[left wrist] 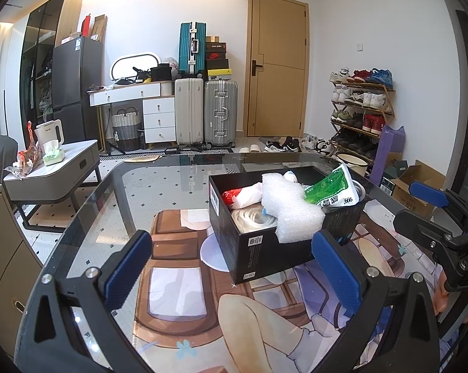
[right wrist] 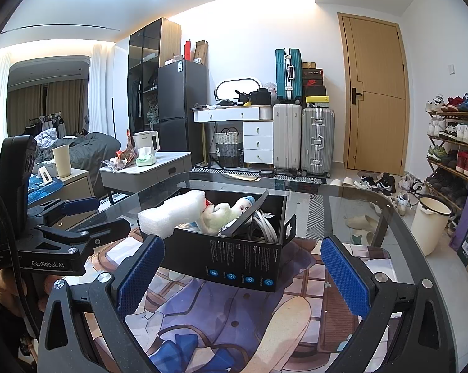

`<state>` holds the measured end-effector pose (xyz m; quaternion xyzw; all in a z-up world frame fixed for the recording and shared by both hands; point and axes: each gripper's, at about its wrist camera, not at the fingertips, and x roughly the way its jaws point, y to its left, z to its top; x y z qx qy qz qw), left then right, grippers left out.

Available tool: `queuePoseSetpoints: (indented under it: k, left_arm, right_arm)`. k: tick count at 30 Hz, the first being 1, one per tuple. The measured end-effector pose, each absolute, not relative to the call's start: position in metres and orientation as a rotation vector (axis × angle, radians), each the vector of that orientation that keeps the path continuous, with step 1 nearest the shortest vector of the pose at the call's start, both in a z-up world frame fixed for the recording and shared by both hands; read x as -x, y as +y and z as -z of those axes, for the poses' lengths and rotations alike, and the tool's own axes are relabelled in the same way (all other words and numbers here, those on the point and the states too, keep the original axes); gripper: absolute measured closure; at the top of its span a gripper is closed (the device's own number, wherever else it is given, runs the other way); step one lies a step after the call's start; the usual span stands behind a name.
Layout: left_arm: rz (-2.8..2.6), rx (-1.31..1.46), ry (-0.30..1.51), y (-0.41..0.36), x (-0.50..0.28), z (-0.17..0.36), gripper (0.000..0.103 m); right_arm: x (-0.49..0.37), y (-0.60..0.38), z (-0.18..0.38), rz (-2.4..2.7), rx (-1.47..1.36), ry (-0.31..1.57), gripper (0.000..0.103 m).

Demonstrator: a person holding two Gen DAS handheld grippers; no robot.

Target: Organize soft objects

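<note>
Left wrist view: the left gripper (left wrist: 234, 267) hangs over the glass table (left wrist: 109, 205) with its blue-padded fingers (left wrist: 126, 270) spread wide and nothing between them. Just ahead of it a black box (left wrist: 265, 248) stands on the printed mat (left wrist: 178, 279) that covers the tabletop. The box is crammed: a white foam block (left wrist: 291, 209) sticks up and overhangs its near rim, a green packet (left wrist: 330, 191) leans out at the far right, a red-and-white wrapper (left wrist: 243, 195) lies at the left, and a coil of white cable (left wrist: 252, 217) sits low inside. The right gripper (left wrist: 438, 214) shows at the right edge of this view, near the box but not touching it.

From the right wrist view, the right gripper (right wrist: 243, 276) is likewise released, jaws apart and empty, facing the printed side of the box (right wrist: 243, 264). Here a pale plush toy (right wrist: 224, 214) lies in the box beside the foam block (right wrist: 171, 214) (the cable (right wrist: 265, 227) is bunched at the right end). The left gripper (right wrist: 81, 214) reaches in from the left, its pads close to the foam.
</note>
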<state>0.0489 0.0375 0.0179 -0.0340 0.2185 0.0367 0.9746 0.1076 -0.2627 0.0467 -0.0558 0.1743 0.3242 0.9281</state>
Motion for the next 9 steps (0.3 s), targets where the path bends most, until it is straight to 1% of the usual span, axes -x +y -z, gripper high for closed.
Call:
queuePoseSetpoints:
  k: [9]
  left_arm:
    - [-0.083, 0.065, 0.431, 0.0373, -0.0461, -0.0188, 0.0]
  right_arm:
    - [-0.1075, -0.2626, -0.0466, -0.665, 0.114, 0.357, 0.001]
